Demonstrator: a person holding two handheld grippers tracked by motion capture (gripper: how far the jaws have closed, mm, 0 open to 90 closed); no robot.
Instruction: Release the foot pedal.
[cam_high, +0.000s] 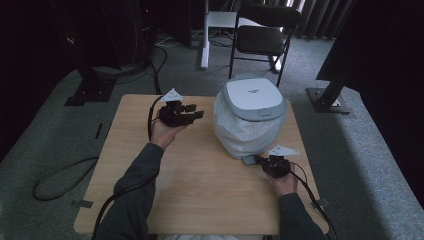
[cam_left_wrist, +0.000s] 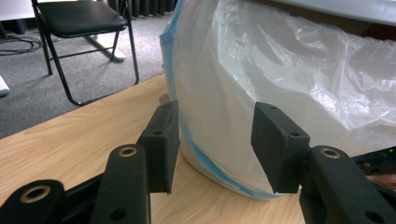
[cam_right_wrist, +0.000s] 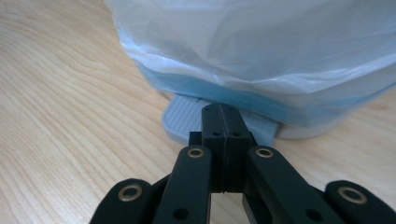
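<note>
A dim room with a chair (cam_high: 262, 37) behind the wooden bench (cam_high: 200, 190). The bin (cam_high: 250, 117), lid down, stands at 2 o'clock. The right gripper (cam_high: 260, 161), fingers clenched, rests on its pedal (cam_right_wrist: 187, 119); pressing seems left. The left gripper (cam_high: 195, 111), fingers released, waits at 10 o'clock.

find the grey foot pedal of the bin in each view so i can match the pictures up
High view: the grey foot pedal pokes out at the bin's base, lower centre-right, at the tip of the right tool.
Left gripper view: I can't make it out; the white bag hides the bin's side.
Right gripper view: centre, on the table under the bag, pedal just beyond the shut jaws.
Shared landmark: the white bag lining the bin.
</note>
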